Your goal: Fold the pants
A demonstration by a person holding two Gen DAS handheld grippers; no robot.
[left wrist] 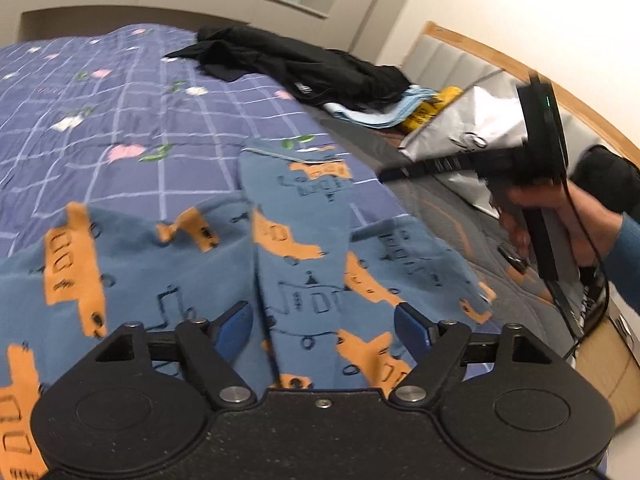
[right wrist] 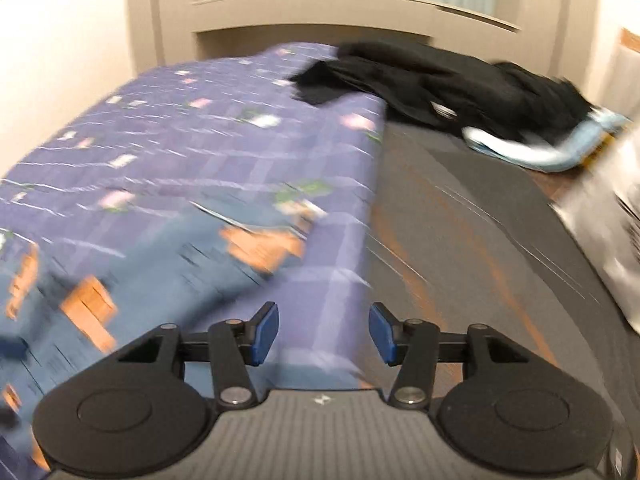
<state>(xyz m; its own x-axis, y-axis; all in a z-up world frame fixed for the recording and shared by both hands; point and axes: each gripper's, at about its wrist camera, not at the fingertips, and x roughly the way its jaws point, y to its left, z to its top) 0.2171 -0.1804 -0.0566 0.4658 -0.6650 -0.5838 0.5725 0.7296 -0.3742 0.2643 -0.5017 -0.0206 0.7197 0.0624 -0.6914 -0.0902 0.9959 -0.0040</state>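
Blue pants (left wrist: 296, 240) with orange cars and line drawings lie rumpled on the purple checked quilt (left wrist: 100, 100), one leg stretching away along a raised fold. My left gripper (left wrist: 324, 326) hovers low over that fold. Its blue pads (left wrist: 236, 328) stand wide apart on either side of the fabric without pressing it. In the blurred right wrist view the pants (right wrist: 160, 264) are at the left. My right gripper (right wrist: 323, 332) is open over the quilt's edge (right wrist: 340, 280) with nothing between its pads. A hand holds the right gripper (left wrist: 536, 168) at the right of the left wrist view.
A heap of black clothes (left wrist: 304, 64) lies at the far side of the bed, with light-blue cloth (left wrist: 380, 116) and a silver bag (left wrist: 472, 120) beside it. Bare grey mattress (right wrist: 460, 220) runs right of the quilt. A padded headboard (left wrist: 460, 52) stands at the far right.
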